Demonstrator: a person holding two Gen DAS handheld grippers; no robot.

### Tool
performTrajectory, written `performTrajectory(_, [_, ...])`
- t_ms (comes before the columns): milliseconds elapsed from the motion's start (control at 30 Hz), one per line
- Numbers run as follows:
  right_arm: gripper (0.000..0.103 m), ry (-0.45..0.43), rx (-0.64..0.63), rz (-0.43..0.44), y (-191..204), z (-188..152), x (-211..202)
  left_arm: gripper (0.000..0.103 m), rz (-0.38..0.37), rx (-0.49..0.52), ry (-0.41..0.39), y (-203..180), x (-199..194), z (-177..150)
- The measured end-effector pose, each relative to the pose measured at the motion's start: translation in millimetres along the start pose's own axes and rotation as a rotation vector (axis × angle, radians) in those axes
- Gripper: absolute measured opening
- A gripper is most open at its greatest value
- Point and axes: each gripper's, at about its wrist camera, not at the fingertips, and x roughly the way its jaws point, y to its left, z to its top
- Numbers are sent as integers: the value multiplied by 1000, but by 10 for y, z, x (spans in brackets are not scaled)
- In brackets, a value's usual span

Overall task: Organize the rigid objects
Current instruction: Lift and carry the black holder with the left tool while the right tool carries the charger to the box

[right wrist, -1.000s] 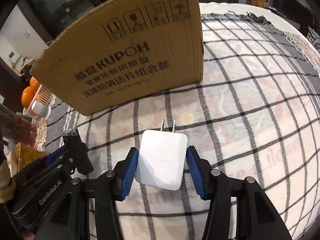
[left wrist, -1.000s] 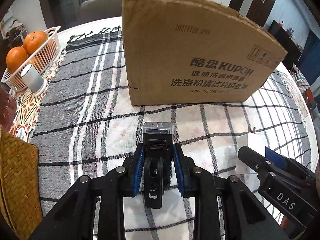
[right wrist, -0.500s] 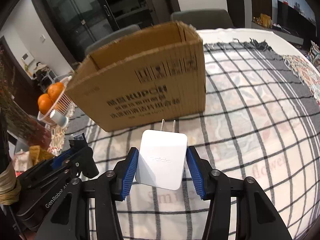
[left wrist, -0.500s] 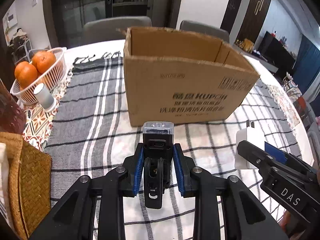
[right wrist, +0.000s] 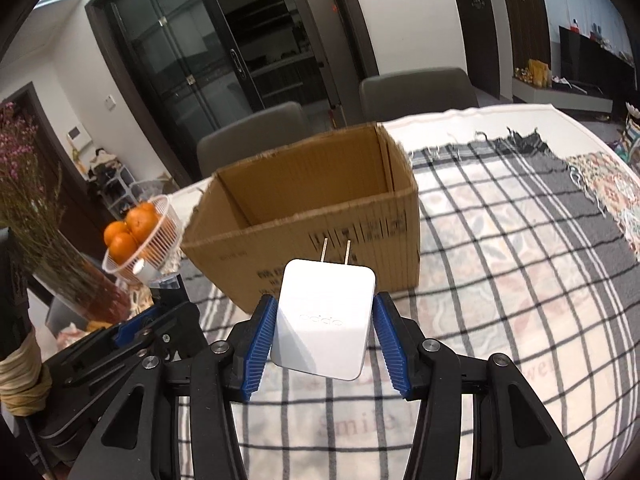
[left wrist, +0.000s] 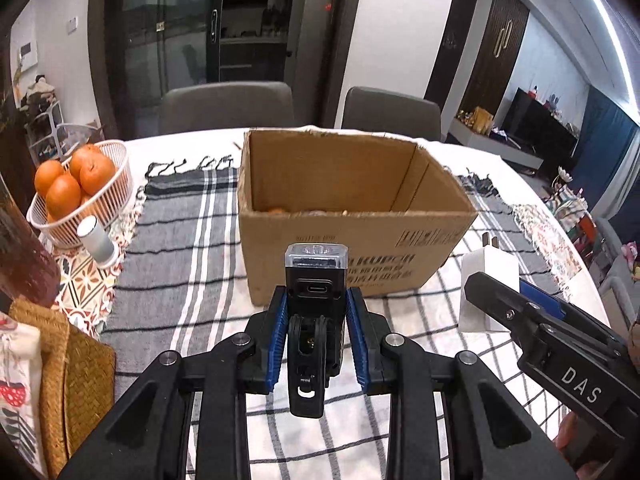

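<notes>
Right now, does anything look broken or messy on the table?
The cardboard box has a ragged, torn top edge with no flaps. The small white cylinder leans against the basket of oranges. Nothing looks spilled, and the black light and white charger look undamaged.

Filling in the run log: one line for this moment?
left gripper: shut on black light | right gripper: shut on white charger | cardboard box: open, ahead

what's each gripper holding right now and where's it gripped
Left gripper: small black clip-on light with clear lens, pinched by its two sides. Right gripper: white two-pin wall charger, pinched by its side edges.
</notes>
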Motion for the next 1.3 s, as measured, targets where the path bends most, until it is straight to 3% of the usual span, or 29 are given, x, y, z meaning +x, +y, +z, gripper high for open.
performTrajectory(700, [51,-122,-46,57,86,575,-194,28,1,32,-112,-145,-190,612])
performTrajectory(1233, [50,-90,-97,47,113,909,192,29,31,33,-58,-78,255,854])
performTrajectory(1300, [46,-83,-102,43,108,933,249,29,36,31,-46,-61,331,871])
